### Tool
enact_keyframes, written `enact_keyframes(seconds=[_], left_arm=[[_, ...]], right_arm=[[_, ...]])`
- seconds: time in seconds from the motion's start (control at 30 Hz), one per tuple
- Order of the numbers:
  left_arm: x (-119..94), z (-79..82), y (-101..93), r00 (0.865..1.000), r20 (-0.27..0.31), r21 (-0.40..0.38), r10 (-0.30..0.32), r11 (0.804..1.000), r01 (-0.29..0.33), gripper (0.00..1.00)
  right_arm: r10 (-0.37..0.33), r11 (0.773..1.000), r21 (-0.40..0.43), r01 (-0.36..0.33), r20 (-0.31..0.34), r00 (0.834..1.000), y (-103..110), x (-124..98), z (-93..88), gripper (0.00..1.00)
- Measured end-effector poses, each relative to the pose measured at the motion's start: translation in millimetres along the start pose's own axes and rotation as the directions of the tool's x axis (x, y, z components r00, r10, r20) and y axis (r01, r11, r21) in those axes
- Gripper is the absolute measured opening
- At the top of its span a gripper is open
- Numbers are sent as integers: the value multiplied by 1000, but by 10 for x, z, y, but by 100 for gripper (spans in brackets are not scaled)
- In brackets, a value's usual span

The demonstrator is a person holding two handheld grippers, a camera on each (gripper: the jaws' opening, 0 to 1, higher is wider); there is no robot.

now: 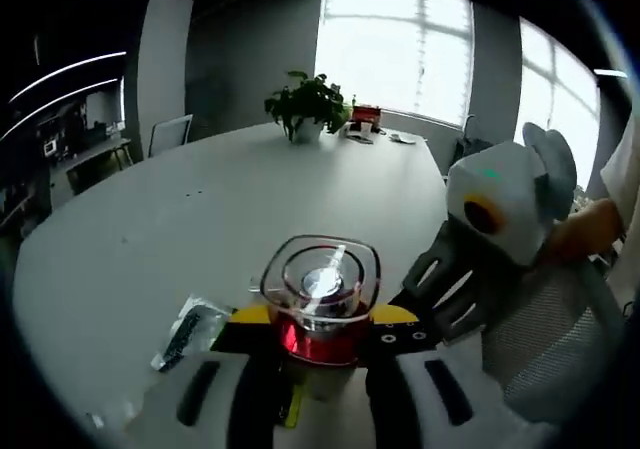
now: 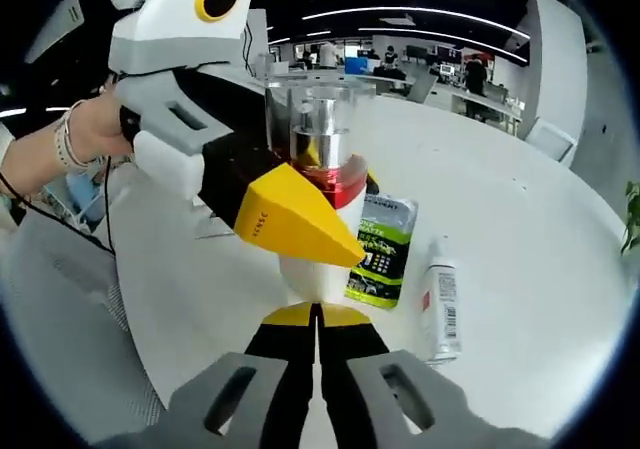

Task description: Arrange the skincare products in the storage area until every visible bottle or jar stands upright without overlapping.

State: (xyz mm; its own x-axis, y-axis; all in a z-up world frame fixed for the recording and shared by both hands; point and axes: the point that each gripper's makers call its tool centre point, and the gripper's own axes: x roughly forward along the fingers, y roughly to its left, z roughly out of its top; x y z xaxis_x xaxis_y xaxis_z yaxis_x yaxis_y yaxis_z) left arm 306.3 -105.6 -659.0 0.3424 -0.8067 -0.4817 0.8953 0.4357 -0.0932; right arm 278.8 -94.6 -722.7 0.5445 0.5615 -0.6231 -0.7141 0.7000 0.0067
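Observation:
A pump bottle [image 1: 320, 281] with a clear cap, a red band and a white body sits between the yellow-tipped jaws of my left gripper [image 1: 322, 319], which is shut on its red band. In the right gripper view the same bottle [image 2: 322, 159] stands upright with the left gripper [image 2: 300, 224] reaching in from the left around it. My right gripper [image 2: 316, 319] is shut with nothing in it, tips together just below the bottle's white base. A green sachet [image 2: 385, 237] and a small white bottle [image 2: 440, 309] lie flat on the table to its right.
The round white table [image 1: 200, 209] stretches away, with a potted plant [image 1: 308, 104] and small items at its far edge. The sachet [image 1: 190, 331] lies left of my left jaws. The right gripper [image 1: 420, 294] comes in from the right. A hand [image 2: 90, 134] holds the left gripper.

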Motion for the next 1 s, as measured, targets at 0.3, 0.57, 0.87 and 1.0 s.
enact_keyframes(seconds=[0.3, 0.57, 0.87, 1.0], left_arm=[[-35, -5, -27, 1000, 11, 26, 3, 1000, -3, 27], [-31, -2, -38, 1000, 24, 46, 2, 999, -3, 27], [-43, -5, -82, 999, 43, 56, 4, 998, -6, 27], [-39, 7, -79, 999, 51, 62, 0, 998, -4, 27]], right_arm=[[5, 1000, -18, -5, -7, 1000, 4, -27, 10, 1], [-7, 1000, -22, 7, -8, 1000, -41, -69, 21, 1], [-11, 1000, -18, 10, -2, 1000, -58, -100, 41, 3], [-17, 999, -28, 17, 2, 1000, -55, -117, 57, 6]])
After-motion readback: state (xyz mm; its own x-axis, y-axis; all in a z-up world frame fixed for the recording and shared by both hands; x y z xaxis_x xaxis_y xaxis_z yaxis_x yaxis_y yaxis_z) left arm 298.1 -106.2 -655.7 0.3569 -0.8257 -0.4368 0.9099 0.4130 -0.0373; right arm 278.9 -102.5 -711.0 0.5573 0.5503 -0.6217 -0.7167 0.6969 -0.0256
